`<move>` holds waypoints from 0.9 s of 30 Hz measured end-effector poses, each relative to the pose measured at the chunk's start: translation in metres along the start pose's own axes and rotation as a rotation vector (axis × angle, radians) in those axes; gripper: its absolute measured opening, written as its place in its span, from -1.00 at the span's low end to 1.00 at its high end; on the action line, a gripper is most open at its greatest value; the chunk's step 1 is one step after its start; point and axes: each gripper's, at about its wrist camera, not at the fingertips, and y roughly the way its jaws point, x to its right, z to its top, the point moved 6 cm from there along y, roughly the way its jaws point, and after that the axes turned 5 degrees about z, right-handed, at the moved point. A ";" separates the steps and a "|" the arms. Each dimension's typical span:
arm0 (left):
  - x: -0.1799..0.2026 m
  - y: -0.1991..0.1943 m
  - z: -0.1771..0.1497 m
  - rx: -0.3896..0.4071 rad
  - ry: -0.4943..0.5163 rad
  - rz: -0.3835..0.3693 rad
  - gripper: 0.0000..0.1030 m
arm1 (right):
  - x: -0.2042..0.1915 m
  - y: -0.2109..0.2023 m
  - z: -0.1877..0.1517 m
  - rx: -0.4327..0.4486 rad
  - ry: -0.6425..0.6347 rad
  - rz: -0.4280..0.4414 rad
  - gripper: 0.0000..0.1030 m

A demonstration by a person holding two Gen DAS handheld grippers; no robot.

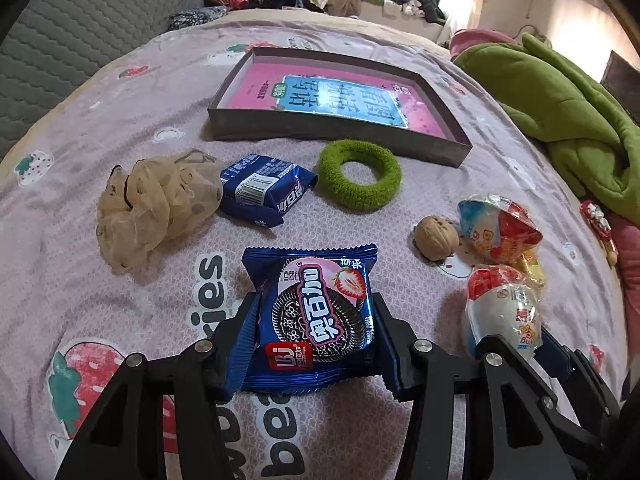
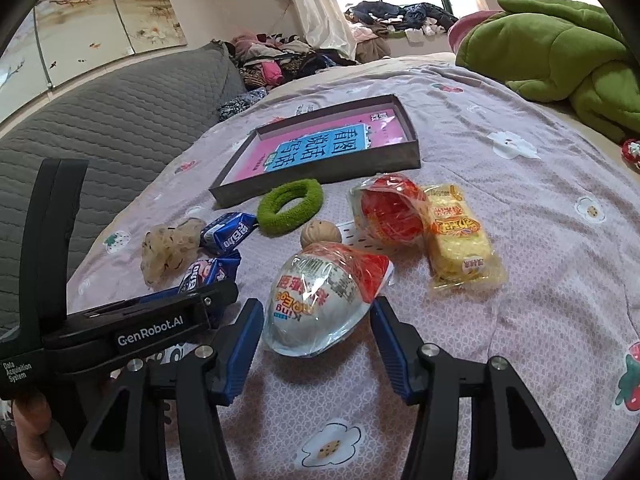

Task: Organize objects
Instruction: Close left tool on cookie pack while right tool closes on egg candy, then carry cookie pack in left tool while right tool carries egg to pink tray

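- Between the fingers of the left gripper point(image 1: 314, 332) sits a blue cookie packet point(image 1: 310, 316), its two sides pressed by the jaws; the front shows a dark sandwich cookie, a strawberry, white Chinese characters and a red corner badge.
- Just ahead of the right gripper point(image 2: 316, 344) lies a wrapped toy egg point(image 2: 320, 304), white at the near end and red at the far end, its upside-down label partly reading "King"; the jaws stand apart on either side of its near end, and I cannot tell whether they touch it.
- Beyond that egg are a walnut point(image 2: 320, 233), a second wrapped egg point(image 2: 390, 212) and, to its right, a yellow snack pack point(image 2: 460, 246) with red print.
- Ahead-left of the left gripper lie a smaller blue packet point(image 1: 264, 190) showing a barcode, and a beige scrunchie point(image 1: 156, 204).
- Farther ahead rests a green hair ring point(image 1: 360, 176), just before a shallow grey box point(image 1: 280, 124) holding a pink book with large Chinese characters on a blue panel.
- Printed on the left tool's body, seen from the right wrist, are "GenRobot.AI" and "Data Acquisition System".
- Everything lies on a pink bedspread point(image 1: 120, 120) with strawberry prints.
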 end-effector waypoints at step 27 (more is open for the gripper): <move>-0.016 -0.059 0.020 0.118 0.001 0.013 0.06 | -0.027 -0.038 0.031 0.109 -0.097 0.024 0.00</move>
